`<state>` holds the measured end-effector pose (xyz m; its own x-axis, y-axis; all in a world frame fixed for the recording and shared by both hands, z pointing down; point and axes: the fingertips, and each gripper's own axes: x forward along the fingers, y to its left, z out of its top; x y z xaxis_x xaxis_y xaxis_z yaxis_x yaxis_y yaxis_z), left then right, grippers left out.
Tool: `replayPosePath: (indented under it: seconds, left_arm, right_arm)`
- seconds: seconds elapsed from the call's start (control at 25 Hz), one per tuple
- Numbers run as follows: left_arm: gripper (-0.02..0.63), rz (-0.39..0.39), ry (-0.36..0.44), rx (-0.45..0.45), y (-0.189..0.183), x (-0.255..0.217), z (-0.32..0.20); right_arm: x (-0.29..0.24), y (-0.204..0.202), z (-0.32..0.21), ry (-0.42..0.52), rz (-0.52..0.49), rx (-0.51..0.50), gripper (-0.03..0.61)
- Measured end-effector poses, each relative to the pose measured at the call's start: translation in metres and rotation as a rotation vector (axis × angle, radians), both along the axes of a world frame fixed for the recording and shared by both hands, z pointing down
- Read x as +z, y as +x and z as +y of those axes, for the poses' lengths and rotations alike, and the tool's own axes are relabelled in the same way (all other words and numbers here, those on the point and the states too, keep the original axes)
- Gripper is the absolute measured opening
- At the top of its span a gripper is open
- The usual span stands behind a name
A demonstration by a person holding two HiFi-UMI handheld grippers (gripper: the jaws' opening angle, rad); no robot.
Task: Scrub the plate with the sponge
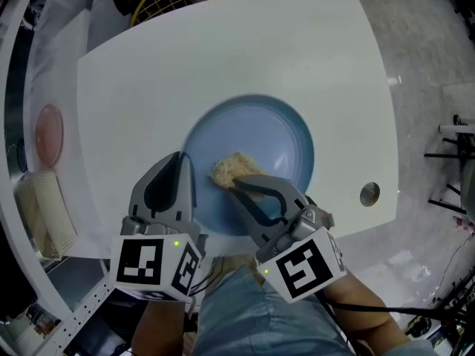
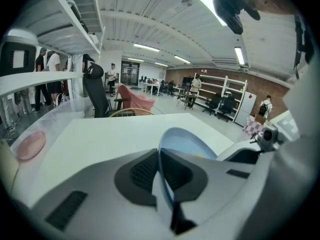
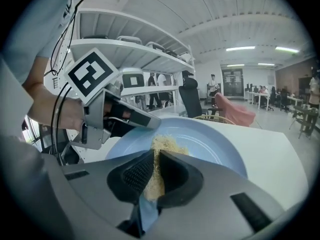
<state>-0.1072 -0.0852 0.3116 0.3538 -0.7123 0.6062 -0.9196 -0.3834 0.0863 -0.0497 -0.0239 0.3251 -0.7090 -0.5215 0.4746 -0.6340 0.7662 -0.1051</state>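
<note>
Gripping the near-left rim of the plate point(image 1: 278, 136) with our left gripper point(image 1: 182, 162), we press the sponge point(image 1: 230, 167), clamped in our right gripper point(image 1: 237, 185), onto its middle, with most bare face lying ahead and rightward.

Site: open-plan office floor that doubles as a test lab.
Evidence:
- Long strip lights point(image 2: 202, 1) run along a bare white ceiling.
- Rows of desks point(image 3: 260, 98) and black office chairs point(image 2: 96, 91) recede down a wide hall.
- White open shelving point(image 2: 227, 91) stands against a brick-coloured back wall point(image 2: 257, 86).
- A white metal rack point(image 3: 135, 31) stands beside the work spot.
- Several people point(image 2: 196, 84) stand about.
- A plain white table point(image 1: 223, 58) sits on a polished grey floor point(image 1: 427, 73), with stand legs point(image 1: 453, 154) and a black cable point(image 1: 393, 308) nearby.
</note>
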Motion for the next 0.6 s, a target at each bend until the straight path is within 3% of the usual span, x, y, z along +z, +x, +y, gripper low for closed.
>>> replayPosePath:
  seconds: [0.32, 0.6]
  left_arm:
    - [0.023, -0.009, 0.005, 0.012, -0.001, 0.000, 0.002]
    - [0.023, -0.021, 0.013, 0.019, 0.002, -0.002, 0.005]
  right_arm:
    - [0.017, 0.017, 0.026, -0.045, 0.021, 0.004, 0.040]
    - [0.030, 0.047, 0.029, -0.087, 0.053, 0.082, 0.040]
